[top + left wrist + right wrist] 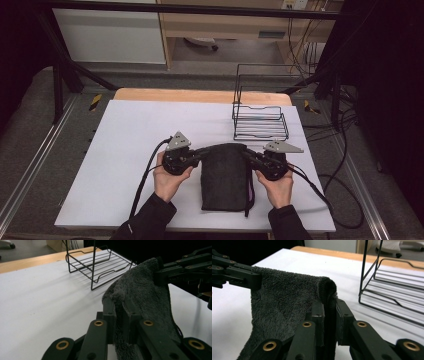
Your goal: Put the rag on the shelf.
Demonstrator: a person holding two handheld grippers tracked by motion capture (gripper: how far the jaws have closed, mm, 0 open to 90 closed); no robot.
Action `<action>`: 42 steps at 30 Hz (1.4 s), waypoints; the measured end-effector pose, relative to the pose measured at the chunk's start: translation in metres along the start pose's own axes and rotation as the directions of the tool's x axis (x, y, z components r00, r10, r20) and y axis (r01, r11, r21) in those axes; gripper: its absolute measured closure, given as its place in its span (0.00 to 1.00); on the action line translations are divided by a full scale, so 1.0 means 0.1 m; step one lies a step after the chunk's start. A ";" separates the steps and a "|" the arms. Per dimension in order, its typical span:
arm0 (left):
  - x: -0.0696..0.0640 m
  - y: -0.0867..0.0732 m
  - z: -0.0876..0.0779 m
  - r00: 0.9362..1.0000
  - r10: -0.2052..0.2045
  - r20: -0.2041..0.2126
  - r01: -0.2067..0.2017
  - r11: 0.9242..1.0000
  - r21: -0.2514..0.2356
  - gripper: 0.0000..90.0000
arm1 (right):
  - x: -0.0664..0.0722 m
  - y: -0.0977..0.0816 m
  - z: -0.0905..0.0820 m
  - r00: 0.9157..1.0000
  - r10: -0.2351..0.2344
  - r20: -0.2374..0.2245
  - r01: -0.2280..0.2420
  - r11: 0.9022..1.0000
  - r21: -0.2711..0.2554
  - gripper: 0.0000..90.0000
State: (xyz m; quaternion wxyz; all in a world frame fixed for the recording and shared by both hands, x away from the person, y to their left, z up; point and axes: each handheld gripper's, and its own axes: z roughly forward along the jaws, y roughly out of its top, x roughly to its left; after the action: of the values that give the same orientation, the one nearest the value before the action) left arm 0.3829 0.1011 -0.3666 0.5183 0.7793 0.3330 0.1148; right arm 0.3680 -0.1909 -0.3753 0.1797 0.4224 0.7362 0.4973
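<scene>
A dark grey fleecy towel (225,175) lies folded lengthways on the white table top (125,150), with a purple tag at its right edge. My left gripper (206,151) is shut on the towel's far left corner (117,293). My right gripper (246,152) is shut on the far right corner (328,288). Both corners are lifted a little off the table, and the far edge hangs stretched between the two grippers. In the left gripper view the right gripper's jaws pinch the towel (140,287) at the upper right; in the right gripper view the left gripper's jaws hold the towel (284,292) at the upper left.
A black wire rack (260,117) stands just beyond the towel at the table's back right, also seen as the rack (100,262) and the rack (392,287). Cables trail from both grippers over the table's sides. A wooden strip (200,95) edges the far side.
</scene>
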 end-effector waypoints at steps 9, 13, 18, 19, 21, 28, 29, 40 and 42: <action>-0.08 0.09 -0.09 1.000 0.013 -0.001 -0.013 0.999 -0.046 0.91 | 0.07 0.08 -0.13 0.999 -0.030 0.016 0.031 0.998 -0.055 0.89; -0.11 0.13 -0.12 1.000 0.023 -0.002 -0.023 0.998 -0.062 0.91 | 0.09 0.12 -0.18 0.999 -0.041 0.028 0.043 0.996 -0.073 0.89; -0.13 0.19 -0.16 0.999 0.035 -0.002 -0.035 0.996 -0.086 0.91 | 0.12 0.18 -0.25 0.997 -0.058 0.041 0.062 0.993 -0.102 0.89; -0.14 0.21 -0.16 0.999 0.037 -0.003 -0.037 0.995 -0.091 0.91 | 0.12 0.19 -0.26 0.997 -0.060 0.042 0.064 0.992 -0.108 0.89; -0.15 0.23 -0.17 0.999 0.043 -0.006 -0.043 0.994 -0.100 0.91 | 0.12 0.21 -0.29 0.997 -0.064 0.048 0.069 0.991 -0.119 0.89; -0.21 0.36 -0.22 0.998 0.066 -0.017 -0.068 0.987 -0.143 0.91 | 0.13 0.29 -0.38 0.994 -0.076 0.075 0.088 0.981 -0.171 0.89; -0.22 0.38 -0.22 0.997 0.069 -0.018 -0.071 0.986 -0.151 0.91 | 0.14 0.30 -0.40 0.994 -0.076 0.078 0.089 0.980 -0.179 0.89; -0.28 0.56 -0.20 0.996 0.081 -0.023 -0.084 0.972 -0.219 0.91 | 0.15 0.40 -0.55 0.986 -0.092 0.136 0.125 0.958 -0.258 0.89; -0.29 0.59 -0.18 0.996 0.082 -0.023 -0.085 0.969 -0.230 0.91 | 0.14 0.42 -0.57 0.985 -0.092 0.145 0.129 0.955 -0.267 0.89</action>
State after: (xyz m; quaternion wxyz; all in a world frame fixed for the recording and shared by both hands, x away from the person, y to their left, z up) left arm 0.3752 0.0814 -0.3015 0.5977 0.7264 0.2878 0.1798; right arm 0.3390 -0.2063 -0.3109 0.3119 0.3830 0.6692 0.5551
